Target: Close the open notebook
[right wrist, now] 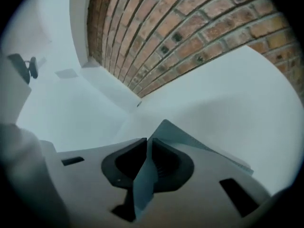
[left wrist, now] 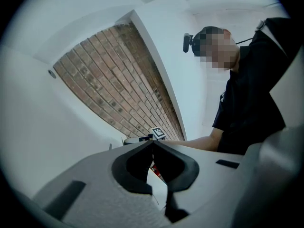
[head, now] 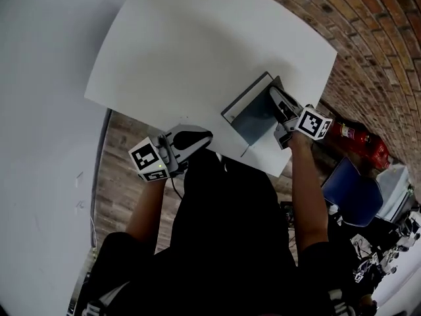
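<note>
The notebook lies near the right front corner of the white table, with its grey cover raised off the pages at an angle. My right gripper grips that cover at its right edge. In the right gripper view the thin grey-blue cover runs edge-on between the jaws of the right gripper, whose pads press on it. My left gripper hovers at the table's front edge, left of the notebook and apart from it. In its own view the left gripper is shut with nothing in it.
A brick wall runs behind the table on the right. A red fire extinguisher and a blue chair stand on the floor to the right of the table. The person's body fills the lower middle of the head view.
</note>
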{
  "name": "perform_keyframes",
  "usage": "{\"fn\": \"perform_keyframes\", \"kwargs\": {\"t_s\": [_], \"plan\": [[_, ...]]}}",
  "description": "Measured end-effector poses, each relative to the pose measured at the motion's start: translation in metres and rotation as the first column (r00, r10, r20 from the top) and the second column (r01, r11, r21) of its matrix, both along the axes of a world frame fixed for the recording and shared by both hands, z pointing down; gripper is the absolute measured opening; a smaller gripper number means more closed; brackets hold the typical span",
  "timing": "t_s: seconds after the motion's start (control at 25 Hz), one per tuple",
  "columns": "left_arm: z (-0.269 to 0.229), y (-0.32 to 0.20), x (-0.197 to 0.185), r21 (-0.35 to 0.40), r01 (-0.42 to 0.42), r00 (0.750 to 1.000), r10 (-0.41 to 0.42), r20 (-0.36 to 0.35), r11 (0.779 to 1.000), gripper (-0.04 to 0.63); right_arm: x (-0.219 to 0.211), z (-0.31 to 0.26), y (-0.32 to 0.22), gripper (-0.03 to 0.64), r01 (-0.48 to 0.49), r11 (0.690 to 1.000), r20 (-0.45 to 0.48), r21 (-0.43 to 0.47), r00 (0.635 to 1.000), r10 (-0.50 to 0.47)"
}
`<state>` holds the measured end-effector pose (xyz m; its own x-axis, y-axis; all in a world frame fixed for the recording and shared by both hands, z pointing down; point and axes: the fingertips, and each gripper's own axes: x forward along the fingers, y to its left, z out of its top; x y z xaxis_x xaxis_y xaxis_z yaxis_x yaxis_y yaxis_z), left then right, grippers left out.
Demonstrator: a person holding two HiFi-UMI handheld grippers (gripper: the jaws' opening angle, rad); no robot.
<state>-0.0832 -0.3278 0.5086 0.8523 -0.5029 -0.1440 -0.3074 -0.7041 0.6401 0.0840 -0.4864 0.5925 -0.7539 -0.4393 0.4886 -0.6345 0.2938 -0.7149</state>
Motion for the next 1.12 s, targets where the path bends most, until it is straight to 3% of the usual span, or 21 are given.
{"fn": "perform_keyframes", "kwargs": {"t_s": [0.12,0.2,0.32,0.48,0.68,0.76,0.96,1.12], "plan": [[0.004,0.005,-0.003,-0.015,0.001,1.000,-0.001,-0.002,1.000,0.017,-0.008,0.017,0.006,0.041,0.087,0.996,-0.152,0.011,0.985,-0.084],[0.006,0.006,-0.004,-0.019,-0.002,1.000,0.002,-0.002,1.000,0.017,-0.012,0.023,0.005,0.034,0.153,0.988,-0.264,0.025,0.954,-0.142],[0.010,0.008,-0.003,-0.027,-0.011,1.000,0.011,0.002,1.000,0.017,-0.018,0.034,0.004,0.025,0.272,0.962,-0.445,0.035,0.866,-0.228],[0.012,0.012,-0.002,-0.031,-0.025,1.000,0.026,0.003,0.999,0.017,-0.025,0.049,0.006,0.025,0.389,0.920,-0.606,0.051,0.744,-0.281],[0.017,0.019,-0.002,-0.034,-0.044,0.999,0.044,0.007,0.998,0.017,-0.030,0.053,0.007,0.025,0.537,0.840,-0.732,0.073,0.601,-0.320],[0.018,0.021,-0.003,-0.031,-0.050,0.999,0.050,0.007,0.998,0.017,-0.033,0.054,0.008,0.023,0.577,0.814,-0.748,0.060,0.566,-0.346],[0.009,0.017,0.003,0.004,-0.061,0.998,0.061,0.024,0.998,0.017,-0.033,0.047,0.007,0.023,0.582,0.808,-0.734,0.089,0.587,-0.342],[-0.003,0.008,0.009,0.031,-0.072,0.995,0.069,0.066,0.997,0.017,-0.028,0.018,0.011,0.020,0.547,0.820,-0.721,0.168,0.635,-0.276]]}}
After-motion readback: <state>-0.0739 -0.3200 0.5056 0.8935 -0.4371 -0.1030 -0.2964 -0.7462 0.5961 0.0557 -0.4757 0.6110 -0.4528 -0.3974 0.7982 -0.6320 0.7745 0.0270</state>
